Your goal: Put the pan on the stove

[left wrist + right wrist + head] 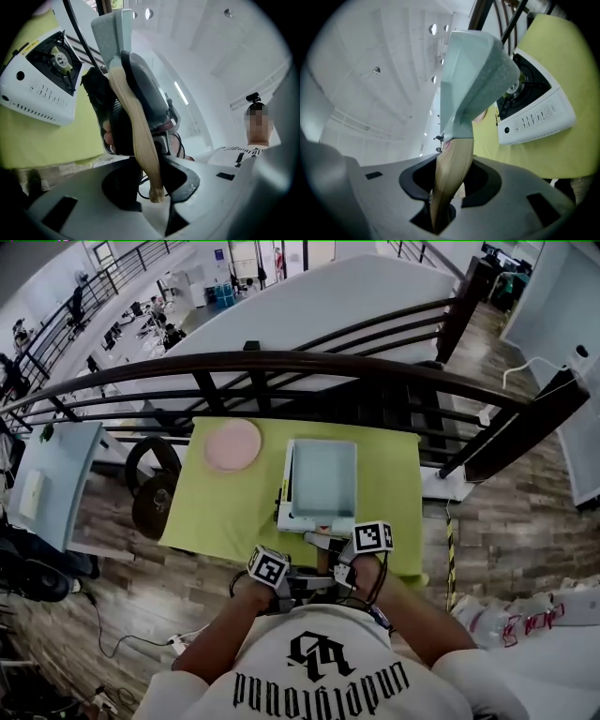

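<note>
Left claw [154, 186] and right claw [451, 183] clamp the pan handle [457, 157] together.

The head view looks steeply down from high over the person, with the stove [287, 512] just beyond both pairs of jaws. Each gripper view sits close behind its own jaws and looks up along the pan handle [136, 136] between them. The left gripper view and the right gripper view share that handle [452, 173] and the stove beyond the jaws.

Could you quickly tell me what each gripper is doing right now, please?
Left gripper: closed on the wooden pan handle.
Right gripper: closed on the wooden pan handle too.
</note>
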Action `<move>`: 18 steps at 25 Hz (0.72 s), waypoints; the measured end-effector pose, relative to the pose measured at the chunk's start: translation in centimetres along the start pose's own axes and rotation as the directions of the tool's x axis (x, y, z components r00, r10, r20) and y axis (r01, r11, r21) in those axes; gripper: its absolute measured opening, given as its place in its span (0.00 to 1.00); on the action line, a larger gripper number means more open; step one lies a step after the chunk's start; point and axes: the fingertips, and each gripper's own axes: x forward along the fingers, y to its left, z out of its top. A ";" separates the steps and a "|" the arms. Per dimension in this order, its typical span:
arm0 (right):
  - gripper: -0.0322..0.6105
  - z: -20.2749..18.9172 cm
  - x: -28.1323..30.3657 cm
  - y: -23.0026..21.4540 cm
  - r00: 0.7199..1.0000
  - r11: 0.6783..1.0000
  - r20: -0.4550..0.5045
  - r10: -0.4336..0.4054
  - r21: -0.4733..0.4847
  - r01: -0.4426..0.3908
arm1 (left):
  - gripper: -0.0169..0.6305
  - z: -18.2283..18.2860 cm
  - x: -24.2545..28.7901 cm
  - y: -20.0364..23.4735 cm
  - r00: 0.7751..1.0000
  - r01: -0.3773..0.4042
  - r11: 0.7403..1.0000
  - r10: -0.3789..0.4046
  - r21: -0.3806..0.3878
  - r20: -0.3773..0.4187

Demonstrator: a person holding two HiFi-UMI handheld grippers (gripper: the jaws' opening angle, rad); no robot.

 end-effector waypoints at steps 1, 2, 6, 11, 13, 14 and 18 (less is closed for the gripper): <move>0.26 0.1 -0.1 -0.2 1.000 1.000 -0.004 0.002 0.003 -0.002 | 0.19 0.1 0.1 0.2 1.000 0.000 1.000 0.000 -0.005 0.003; 0.26 0.3 -0.1 -0.4 1.000 1.000 -0.008 0.002 0.003 -0.002 | 0.19 0.3 0.3 0.4 1.000 0.001 1.000 -0.001 -0.009 0.005; 0.26 1.1 -0.1 -1.8 1.000 1.000 -0.013 -0.002 0.022 0.002 | 0.19 1.0 0.7 1.4 1.000 0.007 0.999 -0.007 -0.041 0.011; 0.26 1.7 0.6 -3.4 1.000 0.998 -0.011 -0.009 0.069 0.009 | 0.19 1.5 0.2 2.9 1.000 0.001 0.997 -0.001 -0.073 -0.001; 0.26 2.2 1.2 -3.9 1.000 0.997 -0.009 -0.012 0.076 0.013 | 0.19 1.9 -0.3 3.5 1.000 -0.009 0.996 0.008 -0.092 -0.010; 0.26 2.4 1.5 -4.3 1.000 0.997 -0.009 -0.015 0.080 0.015 | 0.19 2.1 -0.6 3.8 1.000 -0.016 0.994 0.014 -0.106 -0.013; 0.26 3.5 2.6 -5.8 1.000 0.994 -0.008 -0.022 0.108 0.022 | 0.19 3.0 -1.3 5.3 1.000 -0.017 0.989 0.015 -0.146 -0.017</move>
